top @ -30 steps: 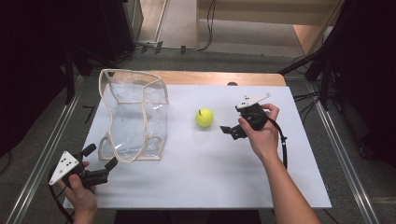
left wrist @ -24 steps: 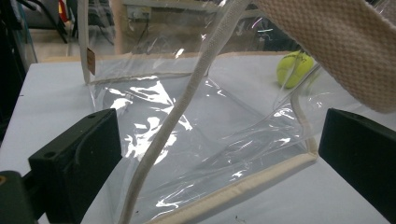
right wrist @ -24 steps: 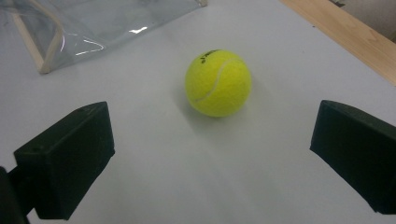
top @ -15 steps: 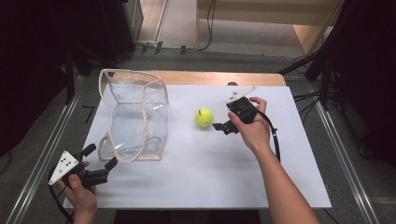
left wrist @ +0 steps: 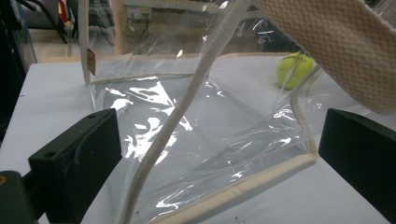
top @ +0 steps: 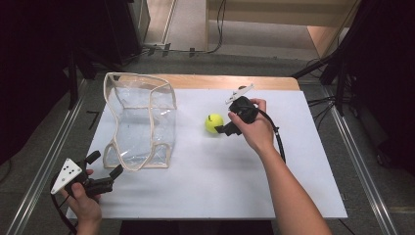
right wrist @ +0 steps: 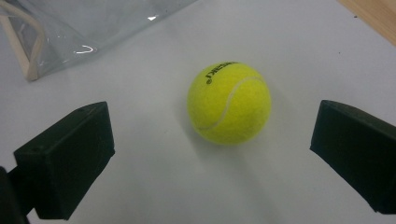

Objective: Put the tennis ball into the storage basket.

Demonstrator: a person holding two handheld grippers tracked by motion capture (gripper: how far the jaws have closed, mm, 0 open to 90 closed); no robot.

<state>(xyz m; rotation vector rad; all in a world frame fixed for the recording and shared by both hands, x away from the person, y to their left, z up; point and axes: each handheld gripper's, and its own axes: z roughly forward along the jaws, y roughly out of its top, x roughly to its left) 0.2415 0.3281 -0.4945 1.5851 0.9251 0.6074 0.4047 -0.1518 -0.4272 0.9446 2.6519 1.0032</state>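
A yellow tennis ball (top: 214,123) lies on the white table top (top: 205,191), right of a clear plastic bag (top: 139,120) with cream trim that stands open at the top. My right gripper (top: 224,122) is open just right of the ball. In the right gripper view the ball (right wrist: 229,102) sits between and slightly ahead of the jaws of the right gripper (right wrist: 212,140), touching neither. My left gripper (top: 104,164) is open at the bag's near left corner. In the left gripper view, the left gripper (left wrist: 222,135) faces the bag (left wrist: 196,121) with its cream strap (left wrist: 159,140), and the ball (left wrist: 294,69) shows through the plastic.
A bare wooden strip (top: 220,82) runs along the table's far edge. Metal rails (top: 364,166) flank the table on the floor, and cables (top: 215,49) lie beyond it. The bag's corner (right wrist: 56,37) lies up and to the left of the right gripper.
My right gripper has moved left and closer to the ball, which now lies between its open jaws. The left gripper, the bag and the ball have stayed put.
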